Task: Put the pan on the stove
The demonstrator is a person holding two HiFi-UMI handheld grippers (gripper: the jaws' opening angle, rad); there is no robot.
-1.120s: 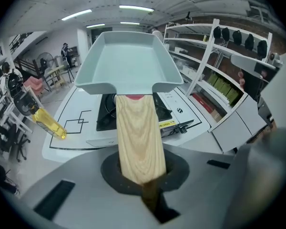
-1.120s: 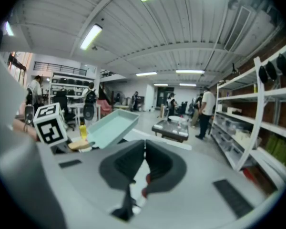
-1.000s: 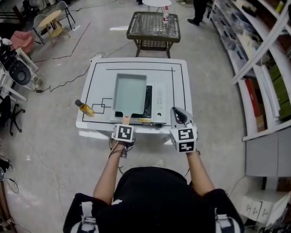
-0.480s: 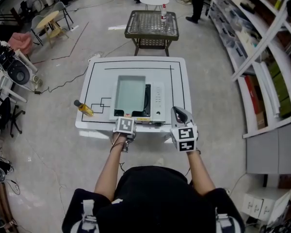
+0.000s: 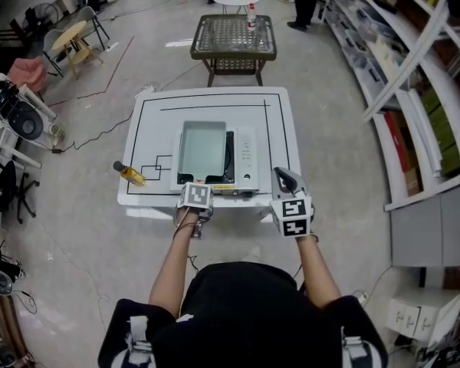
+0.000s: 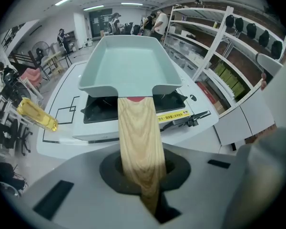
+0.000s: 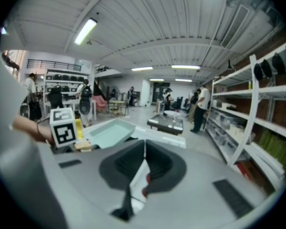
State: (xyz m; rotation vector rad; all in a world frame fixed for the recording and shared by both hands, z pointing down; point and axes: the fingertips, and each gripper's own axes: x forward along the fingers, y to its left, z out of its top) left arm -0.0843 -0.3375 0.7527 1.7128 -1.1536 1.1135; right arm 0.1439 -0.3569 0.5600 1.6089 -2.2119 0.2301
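Observation:
A pale green rectangular pan [image 5: 203,146] lies on the white stove [image 5: 247,159], which stands on the white table [image 5: 280,129]. In the left gripper view the pan [image 6: 128,66] covers the stove's black burner well [image 6: 174,101], and its wooden handle [image 6: 137,137] runs back between the jaws. My left gripper [image 5: 197,182] sits at the table's front edge; its jaws are opening, with the handle still pressed between them. To the right, my right gripper [image 5: 282,175] is held off the stove, shut and empty; its own view shows the tips [image 7: 144,163] meeting.
A yellow bottle [image 5: 132,174] lies at the table's left edge. A wicker table [image 5: 234,37] stands beyond, shelving [image 5: 414,90] runs along the right, and chairs and cables are on the floor to the left. People stand far off.
My left gripper has edged forward toward the stove with the handle in it. The pan stays over the burner. The right gripper has hardly moved.

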